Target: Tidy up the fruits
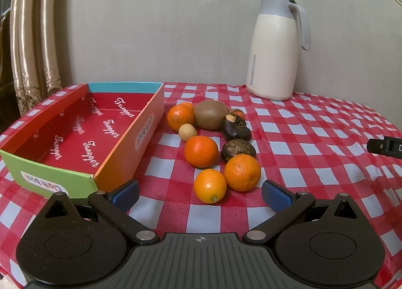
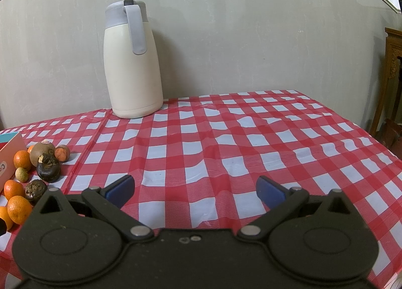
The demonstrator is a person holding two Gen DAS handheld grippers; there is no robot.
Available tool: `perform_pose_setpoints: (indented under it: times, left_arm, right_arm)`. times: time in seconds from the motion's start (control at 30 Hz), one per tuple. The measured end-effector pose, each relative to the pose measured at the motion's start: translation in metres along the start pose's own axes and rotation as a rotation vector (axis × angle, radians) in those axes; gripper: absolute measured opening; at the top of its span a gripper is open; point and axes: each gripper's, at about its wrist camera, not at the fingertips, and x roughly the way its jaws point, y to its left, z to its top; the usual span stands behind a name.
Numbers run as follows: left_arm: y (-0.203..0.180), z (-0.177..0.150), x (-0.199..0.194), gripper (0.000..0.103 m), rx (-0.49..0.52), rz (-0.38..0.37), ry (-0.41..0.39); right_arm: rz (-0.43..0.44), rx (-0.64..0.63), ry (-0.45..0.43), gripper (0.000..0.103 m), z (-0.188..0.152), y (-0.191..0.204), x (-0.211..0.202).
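A cluster of fruit lies on the checked cloth: several oranges, the nearest one just ahead of my left gripper, a kiwi, a small pale longan and two dark brown fruits. An empty red box with coloured walls stands left of them. My left gripper is open and empty. My right gripper is open and empty over bare cloth; the fruit cluster sits at its far left.
A cream thermos jug with a grey lid stands at the back by the wall, also in the right wrist view. Curtains hang at the left. A wooden cabinet stands beyond the table's right edge.
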Motion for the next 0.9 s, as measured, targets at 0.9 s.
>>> perform_pose_setpoints:
  times: [0.9]
  left_arm:
    - [-0.0001,-0.0003,-0.0001,0.103,0.002,-0.002,-0.003]
  right_arm:
    - [-0.001,0.005,-0.001,0.103,0.0004,-0.0004,-0.0010]
